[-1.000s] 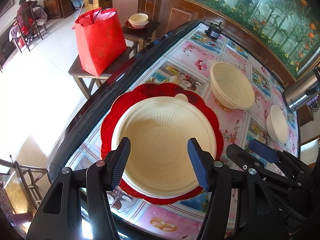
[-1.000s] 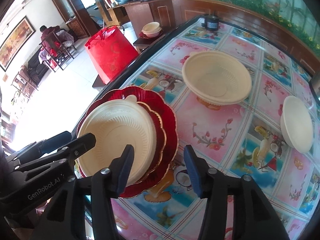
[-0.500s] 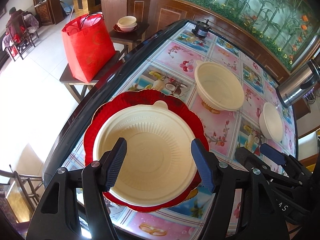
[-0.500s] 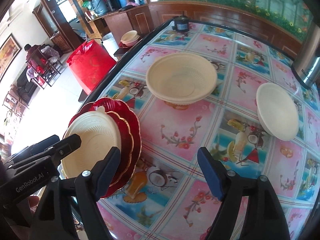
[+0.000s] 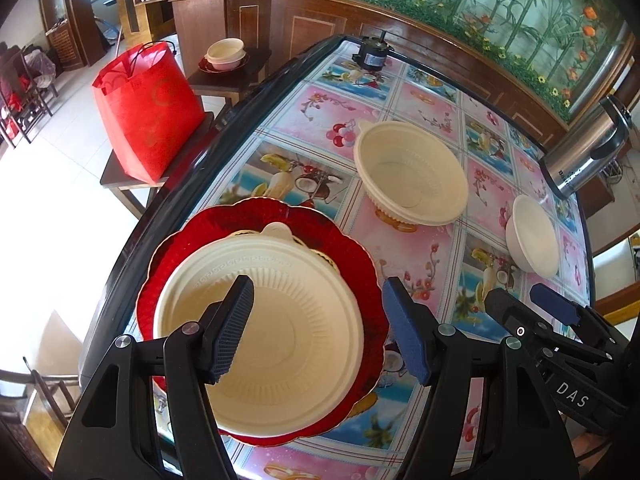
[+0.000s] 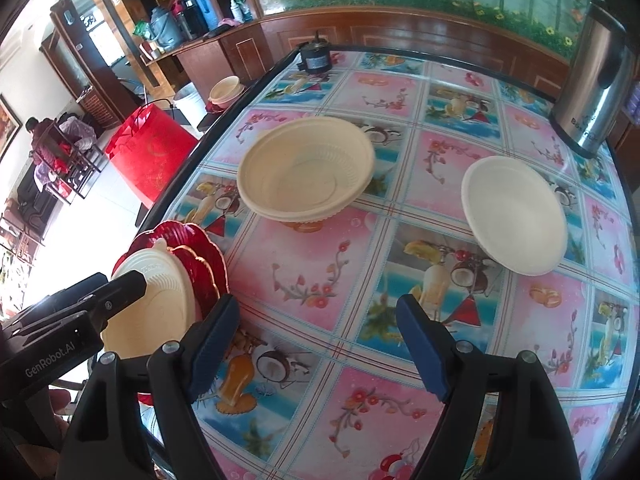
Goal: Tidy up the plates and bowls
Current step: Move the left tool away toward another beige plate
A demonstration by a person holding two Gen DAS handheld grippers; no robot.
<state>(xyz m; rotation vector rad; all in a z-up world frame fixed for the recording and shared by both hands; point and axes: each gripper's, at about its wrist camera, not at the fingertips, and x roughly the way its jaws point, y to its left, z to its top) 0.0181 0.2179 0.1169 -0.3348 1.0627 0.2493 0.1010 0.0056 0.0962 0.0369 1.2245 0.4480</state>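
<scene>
A cream plate lies on top of a stack of red scalloped plates by the table's left edge. My left gripper hovers open above this stack's right side, with nothing between its fingers. A large cream bowl stands mid-table and a smaller white bowl to its right. My right gripper is open over bare tablecloth, to the right of the red plates and short of both bowls. In the left wrist view, the large bowl and small bowl lie beyond the right gripper.
A steel urn stands at the table's far right, a small black motor at its far edge. Beside the table's dark left rim, a red bag sits on a stool, and another stool holds bowls.
Both grippers have drifted right, off the plate stack, which now sits lower left in both views. The right jaws have spread wider and the left ones slightly; the bowls look nearer.
</scene>
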